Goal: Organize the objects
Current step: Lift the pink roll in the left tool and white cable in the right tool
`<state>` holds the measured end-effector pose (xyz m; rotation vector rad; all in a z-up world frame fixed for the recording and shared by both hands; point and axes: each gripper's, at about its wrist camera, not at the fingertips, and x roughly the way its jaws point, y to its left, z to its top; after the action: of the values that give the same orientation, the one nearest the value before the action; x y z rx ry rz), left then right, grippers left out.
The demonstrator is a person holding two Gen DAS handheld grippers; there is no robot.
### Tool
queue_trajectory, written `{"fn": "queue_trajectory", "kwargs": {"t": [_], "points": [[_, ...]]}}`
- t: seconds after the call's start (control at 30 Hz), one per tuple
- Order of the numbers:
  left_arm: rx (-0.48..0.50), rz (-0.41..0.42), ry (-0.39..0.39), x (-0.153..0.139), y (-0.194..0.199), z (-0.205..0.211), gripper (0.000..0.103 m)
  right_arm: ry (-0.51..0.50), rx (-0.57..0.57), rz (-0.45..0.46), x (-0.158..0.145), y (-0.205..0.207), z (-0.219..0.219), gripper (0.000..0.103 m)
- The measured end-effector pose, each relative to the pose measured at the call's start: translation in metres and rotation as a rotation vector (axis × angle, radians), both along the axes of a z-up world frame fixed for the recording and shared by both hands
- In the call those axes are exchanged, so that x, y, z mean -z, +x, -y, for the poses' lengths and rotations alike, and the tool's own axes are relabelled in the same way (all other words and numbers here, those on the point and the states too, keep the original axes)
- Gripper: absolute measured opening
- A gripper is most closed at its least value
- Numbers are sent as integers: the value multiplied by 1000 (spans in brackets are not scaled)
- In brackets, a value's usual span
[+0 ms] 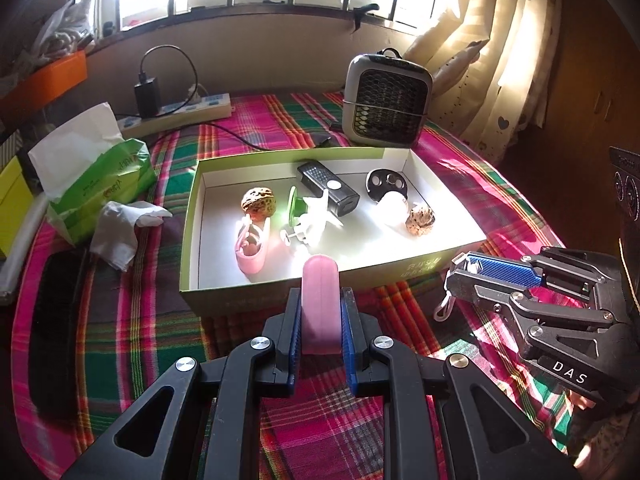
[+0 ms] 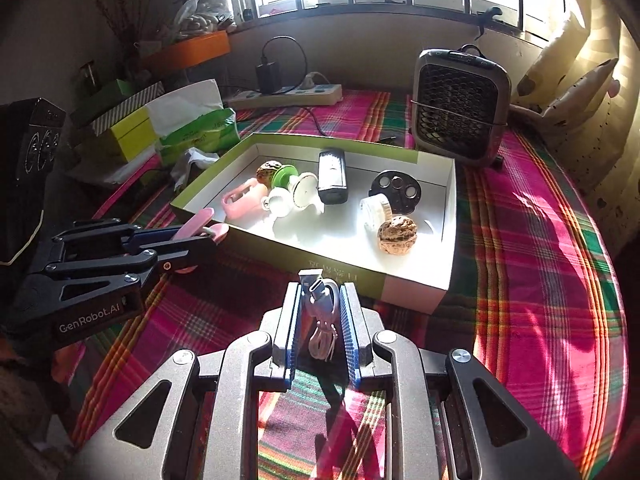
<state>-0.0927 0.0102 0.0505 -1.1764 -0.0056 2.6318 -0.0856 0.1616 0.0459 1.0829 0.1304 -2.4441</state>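
My left gripper [image 1: 321, 296] is shut on a pink oblong piece [image 1: 320, 300] and holds it upright just before the near wall of the open green box [image 1: 191, 216]. From the right wrist view that gripper [image 2: 210, 236] shows at the left with the pink piece [image 2: 196, 220] at the box corner. My right gripper [image 2: 320, 292] is shut on a coiled white USB cable [image 2: 322, 320], close to the box's near wall [image 2: 450, 216]. In the left wrist view it [image 1: 456, 278] sits right of the box, a white loop hanging below.
The box holds two walnuts [image 1: 258, 202] [image 1: 420, 220], a pink case [image 1: 252, 250], a black device [image 1: 328, 188], a black holed disc [image 1: 386, 184] and white-green parts. A small fan [image 1: 386, 100], a power strip [image 1: 180, 114], a tissue pack [image 1: 100, 184] and a black comb [image 1: 60, 328] lie on the plaid cloth.
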Motion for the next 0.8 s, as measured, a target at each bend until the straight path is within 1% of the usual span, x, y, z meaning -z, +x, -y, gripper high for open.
{"fn": "queue_trajectory", "kwargs": {"t": [0.03, 0.17, 0.3, 0.5, 0.63, 0.8], "points": [[-1, -3, 2, -1, -1, 1, 15, 1, 1, -4, -2, -1, 1, 20], [-11, -2, 11, -5, -6, 5, 15, -4, 1, -16, -9, -9, 3, 12], [-15, 2, 14, -3, -8, 8, 15, -21, 6, -17, -11, -11, 1, 12], [-15, 12, 24, 1, -9, 10, 15, -30, 36, 12, -3, -10, -8, 12], [-8, 15, 25, 3, -8, 9, 15, -77, 58, 42, 0, -7, -21, 12], [-10, 16, 32, 4, -7, 10, 15, -68, 85, 71, 6, -1, -29, 12]]}}
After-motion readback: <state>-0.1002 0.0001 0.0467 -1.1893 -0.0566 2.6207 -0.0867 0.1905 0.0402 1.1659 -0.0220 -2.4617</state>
